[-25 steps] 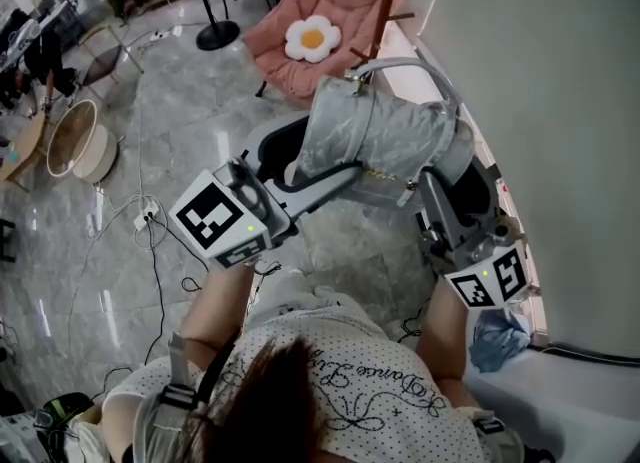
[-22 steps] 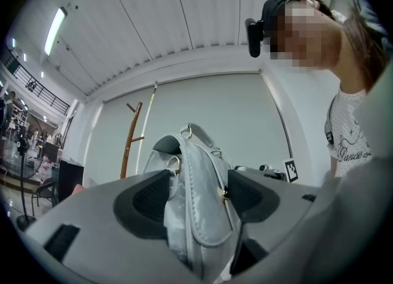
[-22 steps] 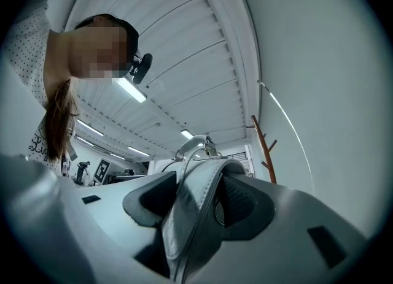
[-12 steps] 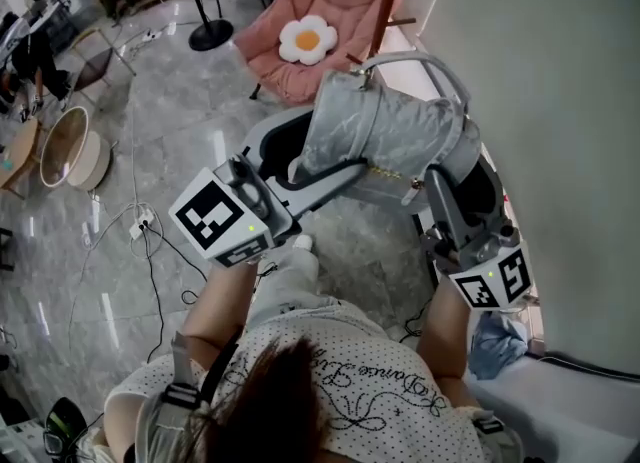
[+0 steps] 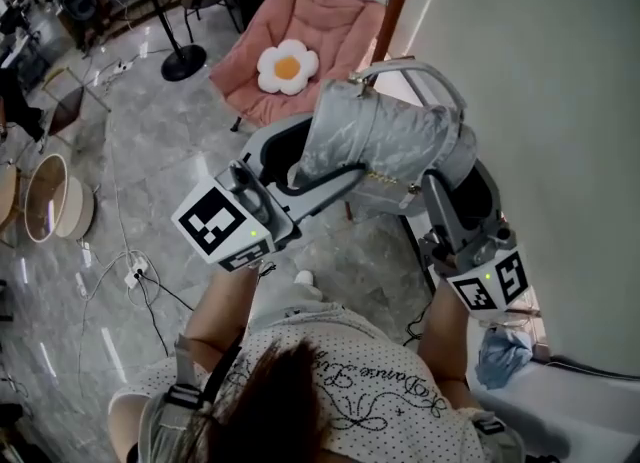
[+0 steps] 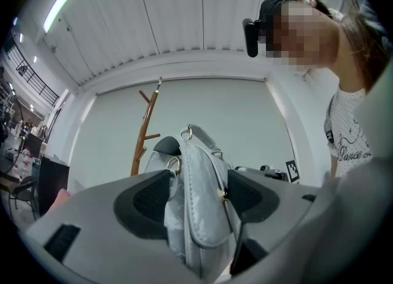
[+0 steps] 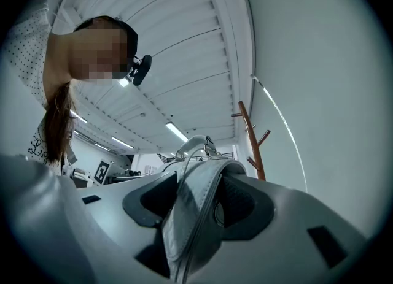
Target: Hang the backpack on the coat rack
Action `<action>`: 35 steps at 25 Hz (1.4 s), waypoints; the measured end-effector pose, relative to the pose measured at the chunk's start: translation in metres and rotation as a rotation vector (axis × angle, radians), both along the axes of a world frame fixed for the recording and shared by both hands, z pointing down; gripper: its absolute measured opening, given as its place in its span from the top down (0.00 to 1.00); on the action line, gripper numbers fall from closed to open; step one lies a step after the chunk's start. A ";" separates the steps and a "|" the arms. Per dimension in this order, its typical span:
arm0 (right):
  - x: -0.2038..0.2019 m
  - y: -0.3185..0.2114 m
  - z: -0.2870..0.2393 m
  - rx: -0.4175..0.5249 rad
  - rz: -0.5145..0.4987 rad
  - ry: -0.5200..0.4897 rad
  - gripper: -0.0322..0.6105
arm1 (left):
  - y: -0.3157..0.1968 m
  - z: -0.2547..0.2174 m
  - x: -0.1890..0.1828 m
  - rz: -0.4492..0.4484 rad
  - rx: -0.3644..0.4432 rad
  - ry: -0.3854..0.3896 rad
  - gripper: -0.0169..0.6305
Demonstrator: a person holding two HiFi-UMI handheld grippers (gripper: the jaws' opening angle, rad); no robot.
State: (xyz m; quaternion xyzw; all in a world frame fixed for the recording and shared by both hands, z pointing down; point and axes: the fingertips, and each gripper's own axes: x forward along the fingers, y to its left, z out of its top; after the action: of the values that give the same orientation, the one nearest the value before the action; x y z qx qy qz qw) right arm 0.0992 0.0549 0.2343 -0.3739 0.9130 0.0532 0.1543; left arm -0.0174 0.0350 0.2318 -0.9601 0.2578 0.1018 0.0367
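Note:
A silvery grey backpack (image 5: pixel 385 141) is held up in the air between both grippers, its top handle (image 5: pixel 410 71) pointing toward the brown wooden coat rack pole (image 5: pixel 392 6). My left gripper (image 5: pixel 300 166) is shut on the backpack's left side (image 6: pixel 196 209). My right gripper (image 5: pixel 455 186) is shut on its right side (image 7: pixel 196 206). The rack (image 6: pixel 145 130) with its bare pegs stands behind the bag in the left gripper view, and the same coat rack (image 7: pixel 252 138) shows to the right of the bag in the right gripper view.
A pink folding chair (image 5: pixel 300 46) with a daisy cushion (image 5: pixel 285 66) stands beside the rack's base. A black lamp stand (image 5: pixel 180 56), cables (image 5: pixel 130 276) on the marble floor and a round basket (image 5: pixel 45 211) lie to the left. The pale wall (image 5: pixel 540 101) closes the right.
The person has stepped forward and the backpack has come closer to the coat rack pole, raised slightly. Both grippers keep their hold.

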 end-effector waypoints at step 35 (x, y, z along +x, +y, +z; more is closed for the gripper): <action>0.041 -0.201 -0.029 0.059 -0.076 0.031 0.60 | -0.197 -0.029 0.039 -0.059 0.032 0.053 0.53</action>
State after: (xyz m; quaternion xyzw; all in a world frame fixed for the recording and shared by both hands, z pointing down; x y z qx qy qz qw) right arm 0.1398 -0.1463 0.2048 -0.3335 0.9268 0.0799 0.1529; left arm 0.0219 -0.1619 0.2032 -0.9483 0.2853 0.1302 0.0483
